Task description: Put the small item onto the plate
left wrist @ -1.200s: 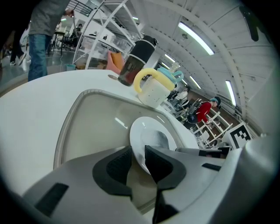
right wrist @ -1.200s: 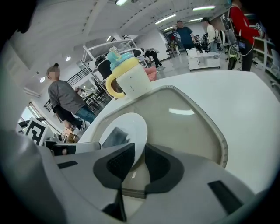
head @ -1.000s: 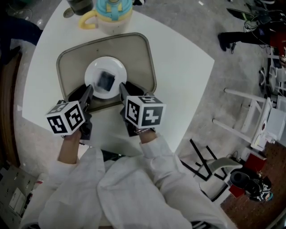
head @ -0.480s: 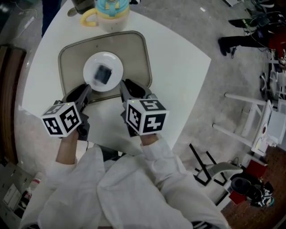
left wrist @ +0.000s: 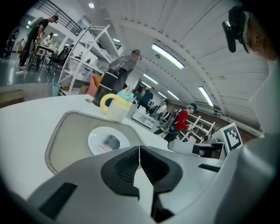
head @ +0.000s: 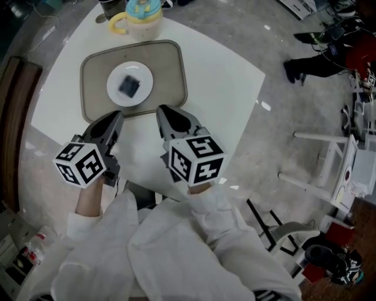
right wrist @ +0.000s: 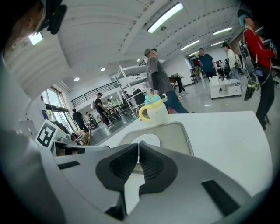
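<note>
A small dark item lies in the middle of the white plate, which rests on a beige tray at the far side of the white table. The left gripper view shows the same item on the plate. My left gripper hovers shut and empty near the tray's front edge. My right gripper hovers beside it; its jaws have just been closing, with nothing between them, and the pads now meet. Both grippers point at the tray from the near side.
A pale mug with a yellow handle and light blue lid stands just beyond the tray, next to a dark cup. The table's near edge runs under my wrists. White racks and a chair stand on the floor to the right.
Both grippers have lifted and drawn back from the plate toward the table's near edge. The right jaws have closed. The dark item stays on the plate.
</note>
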`<action>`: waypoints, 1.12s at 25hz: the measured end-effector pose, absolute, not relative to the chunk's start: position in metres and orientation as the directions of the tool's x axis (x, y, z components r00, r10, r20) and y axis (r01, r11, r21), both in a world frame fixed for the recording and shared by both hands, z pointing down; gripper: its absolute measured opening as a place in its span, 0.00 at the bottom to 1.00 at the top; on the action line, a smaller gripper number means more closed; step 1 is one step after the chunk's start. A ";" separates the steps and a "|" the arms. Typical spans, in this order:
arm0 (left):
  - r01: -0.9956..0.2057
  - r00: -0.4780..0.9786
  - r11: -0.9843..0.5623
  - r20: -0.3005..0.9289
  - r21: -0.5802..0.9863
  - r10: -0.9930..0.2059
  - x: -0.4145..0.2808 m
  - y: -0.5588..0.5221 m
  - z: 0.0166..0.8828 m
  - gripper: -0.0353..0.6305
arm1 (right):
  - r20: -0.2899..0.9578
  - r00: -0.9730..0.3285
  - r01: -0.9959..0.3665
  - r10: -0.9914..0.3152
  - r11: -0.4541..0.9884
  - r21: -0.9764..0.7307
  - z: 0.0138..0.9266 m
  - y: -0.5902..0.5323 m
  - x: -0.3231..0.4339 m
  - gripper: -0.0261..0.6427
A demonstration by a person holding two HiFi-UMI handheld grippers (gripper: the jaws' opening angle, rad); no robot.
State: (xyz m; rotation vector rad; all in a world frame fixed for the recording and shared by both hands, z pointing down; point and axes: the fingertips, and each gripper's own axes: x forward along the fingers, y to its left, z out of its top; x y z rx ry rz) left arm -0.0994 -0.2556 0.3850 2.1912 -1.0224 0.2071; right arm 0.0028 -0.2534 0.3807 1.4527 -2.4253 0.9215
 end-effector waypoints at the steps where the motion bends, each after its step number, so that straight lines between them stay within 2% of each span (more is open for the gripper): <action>1: -0.719 0.680 -0.453 0.404 0.527 -0.612 -0.095 -0.248 0.382 0.08 | 0.425 -0.520 -0.838 -0.741 0.348 -0.419 0.376 -0.247 0.005 0.07; 8: -0.664 0.734 -0.519 0.337 0.538 -0.590 -0.055 -0.196 0.362 0.07 | 0.355 -0.614 -0.776 -0.705 0.459 -0.432 0.355 -0.200 0.011 0.07; 28: -0.710 0.683 -0.472 0.345 0.523 -0.644 -0.012 -0.084 0.365 0.07 | 0.376 -0.684 -0.729 -0.624 0.575 -0.371 0.361 -0.092 0.047 0.06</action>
